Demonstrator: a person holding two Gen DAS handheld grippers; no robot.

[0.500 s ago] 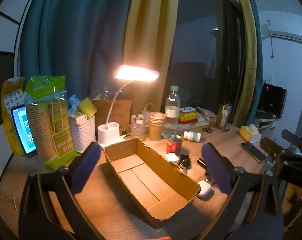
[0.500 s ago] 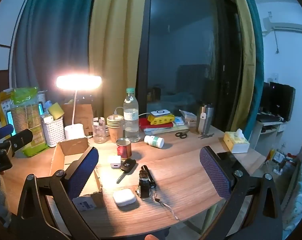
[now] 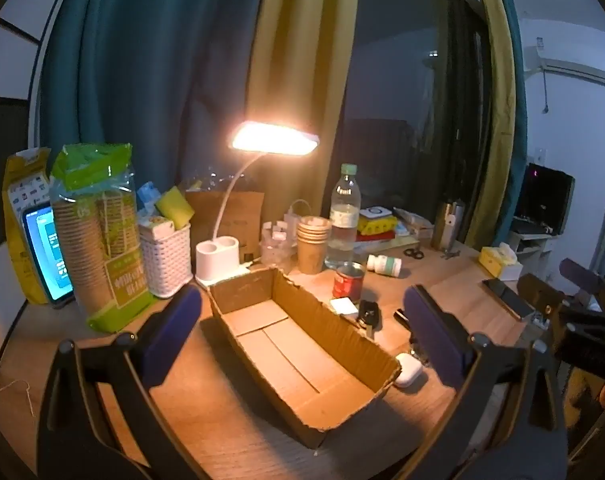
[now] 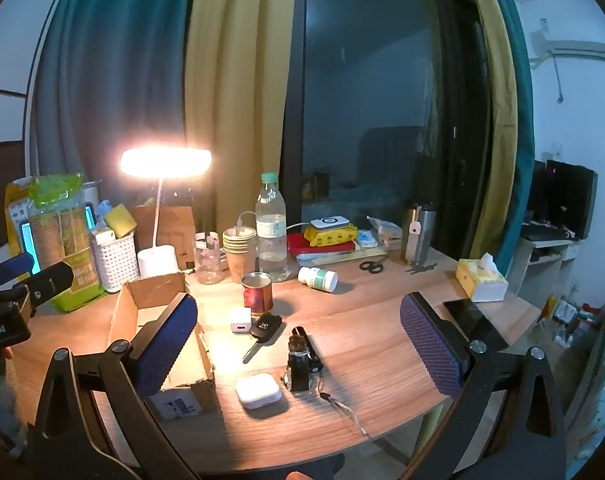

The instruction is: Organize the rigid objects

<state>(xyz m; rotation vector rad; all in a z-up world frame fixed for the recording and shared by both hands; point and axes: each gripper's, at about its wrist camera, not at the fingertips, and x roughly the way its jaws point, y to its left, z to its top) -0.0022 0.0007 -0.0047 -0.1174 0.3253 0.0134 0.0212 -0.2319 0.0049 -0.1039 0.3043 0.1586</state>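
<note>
An empty open cardboard box (image 3: 302, 344) lies on the wooden desk; it also shows in the right wrist view (image 4: 142, 300). To its right lie a white earbud case (image 4: 258, 391), a black watch (image 4: 300, 364), a car key (image 4: 264, 328), a white charger cube (image 4: 240, 320), a red can (image 4: 257, 293) and a white pill bottle (image 4: 318, 278). My left gripper (image 3: 302, 332) is open and empty above the box. My right gripper (image 4: 298, 344) is open and empty above the small items.
A lit desk lamp (image 3: 274, 144), white basket (image 3: 166, 256), sleeve of paper cups (image 3: 98, 236), stacked cups (image 4: 240, 252), water bottle (image 4: 271, 228), scissors (image 4: 371, 266), steel flask (image 4: 418, 232), tissue box (image 4: 482, 280) and a phone (image 4: 474, 322) stand around the desk.
</note>
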